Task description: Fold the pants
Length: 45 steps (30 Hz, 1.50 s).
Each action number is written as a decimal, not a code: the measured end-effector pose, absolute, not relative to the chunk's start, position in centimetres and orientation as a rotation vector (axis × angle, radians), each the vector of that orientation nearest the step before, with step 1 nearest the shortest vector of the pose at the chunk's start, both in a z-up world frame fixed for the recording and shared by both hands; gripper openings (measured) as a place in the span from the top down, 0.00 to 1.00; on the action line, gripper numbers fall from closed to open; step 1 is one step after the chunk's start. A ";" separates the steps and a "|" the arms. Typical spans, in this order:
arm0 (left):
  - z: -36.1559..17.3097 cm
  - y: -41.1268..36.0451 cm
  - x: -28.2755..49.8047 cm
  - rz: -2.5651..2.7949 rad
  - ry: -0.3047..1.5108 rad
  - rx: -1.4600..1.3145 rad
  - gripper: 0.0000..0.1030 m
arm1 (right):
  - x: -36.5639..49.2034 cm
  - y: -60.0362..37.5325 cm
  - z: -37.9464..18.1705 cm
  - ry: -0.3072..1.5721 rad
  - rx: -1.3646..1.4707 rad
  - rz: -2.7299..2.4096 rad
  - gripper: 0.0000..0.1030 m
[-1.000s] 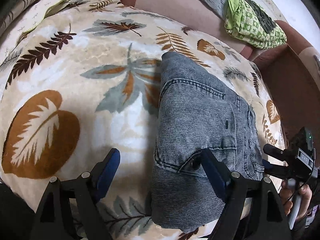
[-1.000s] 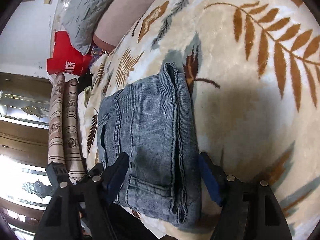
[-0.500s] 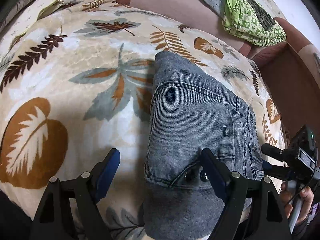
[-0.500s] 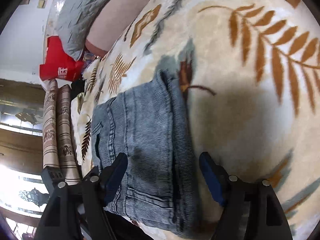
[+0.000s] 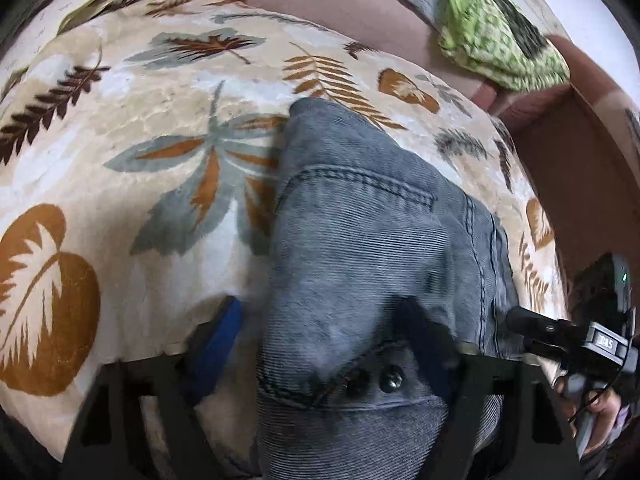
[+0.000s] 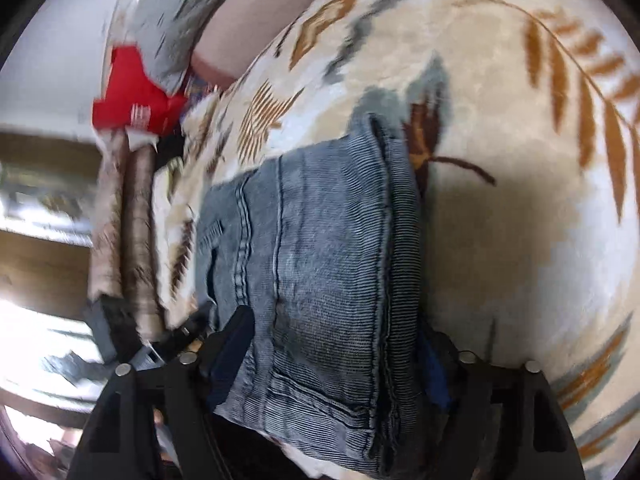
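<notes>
Where the leaf-print blanket (image 5: 132, 208) covers the bed, we see the jeans (image 5: 372, 248) lying folded into a compact grey-blue stack near its front edge, a stitched pocket seam facing up. Our left hand-held gripper (image 5: 320, 344) straddles the near end of the jeans; its jaws have just been closing, with the denim between them, and we cannot tell whether the blue pads press the cloth yet. Our right hand-held gripper (image 6: 336, 356) straddles the opposite end; its jaws have also just been closing around the layered edge, and there too we cannot tell if they press. In the left view, the right hand-held gripper and the hand (image 5: 600, 408) on its handle show just beside the jeans. Beyond the blanket lie a green patterned cloth (image 5: 496, 36) and a red bag (image 6: 132, 100).
</notes>
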<state>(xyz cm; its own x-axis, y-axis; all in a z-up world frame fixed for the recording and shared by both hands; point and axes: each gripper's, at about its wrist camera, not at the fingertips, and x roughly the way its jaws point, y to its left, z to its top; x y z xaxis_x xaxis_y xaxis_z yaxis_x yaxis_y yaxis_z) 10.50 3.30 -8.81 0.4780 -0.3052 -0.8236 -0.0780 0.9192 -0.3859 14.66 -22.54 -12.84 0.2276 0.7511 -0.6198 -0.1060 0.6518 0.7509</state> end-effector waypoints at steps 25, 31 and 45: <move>-6.3 2.9 9.3 -0.203 0.985 -0.334 0.76 | 12.4 -20.6 -7.8 1.078 0.424 0.577 0.77; -1.5 3.0 8.4 -0.200 0.854 -0.273 0.76 | 11.5 -20.2 -3.9 0.979 0.405 0.612 0.78; -2.1 5.6 15.1 -0.123 0.803 -0.262 0.67 | 18.1 -18.1 -1.8 0.852 0.413 0.616 0.77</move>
<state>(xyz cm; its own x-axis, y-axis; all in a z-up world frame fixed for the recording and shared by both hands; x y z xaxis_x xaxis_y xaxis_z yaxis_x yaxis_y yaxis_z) 15.09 5.55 -2.12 0.6899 -0.2072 -0.6936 0.0092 0.9606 -0.2778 18.10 -18.12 -1.78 0.5037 0.6512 -0.5677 -0.3349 0.7529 0.5665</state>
